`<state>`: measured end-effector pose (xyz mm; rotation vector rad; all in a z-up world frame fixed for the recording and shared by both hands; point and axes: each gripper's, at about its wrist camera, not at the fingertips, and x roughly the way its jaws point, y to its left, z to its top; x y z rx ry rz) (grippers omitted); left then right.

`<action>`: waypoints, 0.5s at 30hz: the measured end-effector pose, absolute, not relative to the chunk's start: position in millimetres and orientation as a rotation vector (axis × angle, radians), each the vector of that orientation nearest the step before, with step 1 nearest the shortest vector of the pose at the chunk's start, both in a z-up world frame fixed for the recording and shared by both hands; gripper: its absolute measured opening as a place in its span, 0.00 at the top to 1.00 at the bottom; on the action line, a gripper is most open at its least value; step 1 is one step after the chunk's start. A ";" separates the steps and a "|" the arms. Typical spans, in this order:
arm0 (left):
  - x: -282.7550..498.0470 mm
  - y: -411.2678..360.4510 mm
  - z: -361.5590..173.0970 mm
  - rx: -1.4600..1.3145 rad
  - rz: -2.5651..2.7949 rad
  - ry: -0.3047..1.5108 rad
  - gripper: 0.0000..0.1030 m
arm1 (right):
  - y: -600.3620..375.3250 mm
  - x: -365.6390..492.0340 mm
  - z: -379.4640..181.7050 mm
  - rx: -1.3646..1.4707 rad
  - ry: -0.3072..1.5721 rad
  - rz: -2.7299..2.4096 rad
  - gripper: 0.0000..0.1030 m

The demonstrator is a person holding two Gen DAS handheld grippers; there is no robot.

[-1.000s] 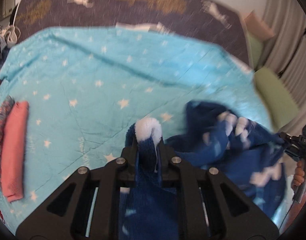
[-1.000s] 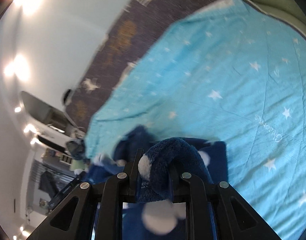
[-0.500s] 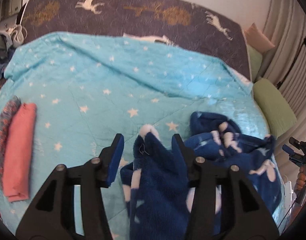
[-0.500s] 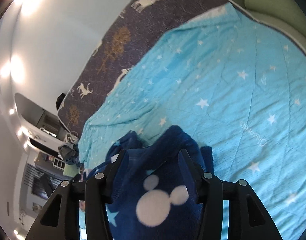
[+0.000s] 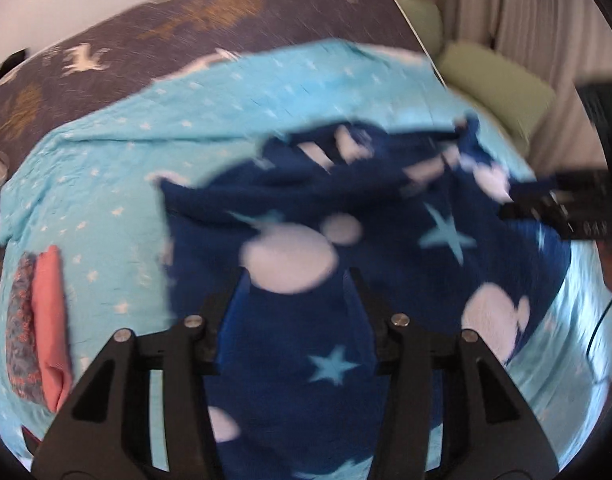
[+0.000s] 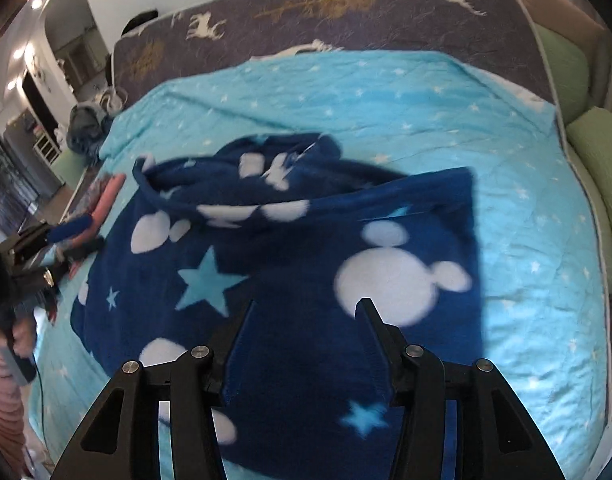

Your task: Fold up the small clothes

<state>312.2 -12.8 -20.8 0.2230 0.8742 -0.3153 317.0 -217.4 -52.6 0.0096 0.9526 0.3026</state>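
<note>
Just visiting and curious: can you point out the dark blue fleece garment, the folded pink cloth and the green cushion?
dark blue fleece garment [image 6: 306, 320]: right wrist view, its flat middle, between the fingers.
folded pink cloth [image 5: 50, 320]: left wrist view, middle of the folded strip.
green cushion [image 5: 498, 84]: left wrist view, its top face.

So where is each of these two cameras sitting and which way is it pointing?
Left wrist: on the left gripper, aimed down along its open fingers at the navy fleece garment on the star quilt; the right gripper shows at right.
Right wrist: on the right gripper, fingers open, looking down the bed toward the deer headboard cover; a hand shows at left.
Shared: garment, quilt, the folded coral cloth, green pillows.
</note>
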 end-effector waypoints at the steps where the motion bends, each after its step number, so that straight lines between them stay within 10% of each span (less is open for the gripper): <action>1: 315.8 -17.9 -24.9 0.230 -0.319 0.881 0.51 | -212.8 322.6 -56.8 0.000 0.947 0.297 0.50; 15: 447.3 -22.3 -49.3 0.151 -0.156 0.869 0.51 | -224.6 440.2 -60.2 0.094 0.878 0.170 0.50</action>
